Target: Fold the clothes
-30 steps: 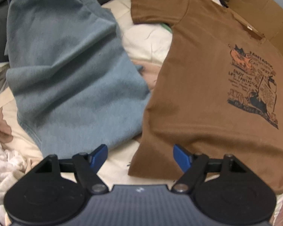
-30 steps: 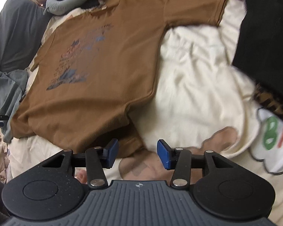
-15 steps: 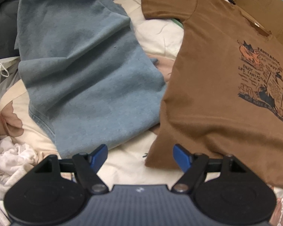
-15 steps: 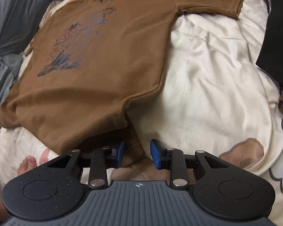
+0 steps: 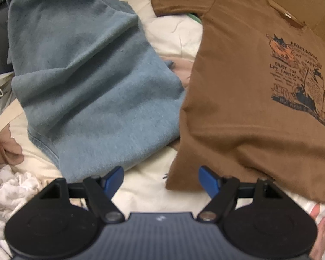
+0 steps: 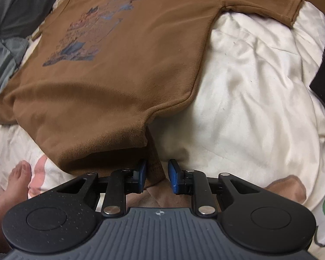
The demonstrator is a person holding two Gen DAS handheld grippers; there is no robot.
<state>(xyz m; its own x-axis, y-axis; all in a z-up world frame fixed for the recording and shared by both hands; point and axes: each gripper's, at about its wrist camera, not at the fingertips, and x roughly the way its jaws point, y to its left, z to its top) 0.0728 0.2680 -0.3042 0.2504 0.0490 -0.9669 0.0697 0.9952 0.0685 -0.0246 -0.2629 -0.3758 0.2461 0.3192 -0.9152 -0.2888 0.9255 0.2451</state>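
- Brown T-shirt (image 6: 123, 69) is spread flat on cream bedding (image 6: 249, 91).
- Left gripper (image 5: 161, 179) is held wide open at the hem.
- Right gripper (image 6: 157, 176) is narrowed around the hem corner, apparently not yet clamped.

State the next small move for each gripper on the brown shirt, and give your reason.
Probably close the right gripper on the brown shirt: its hem corner already sits between the narrowed jaws. The left gripper, wide open, should likely ease toward the other corner lying just ahead.
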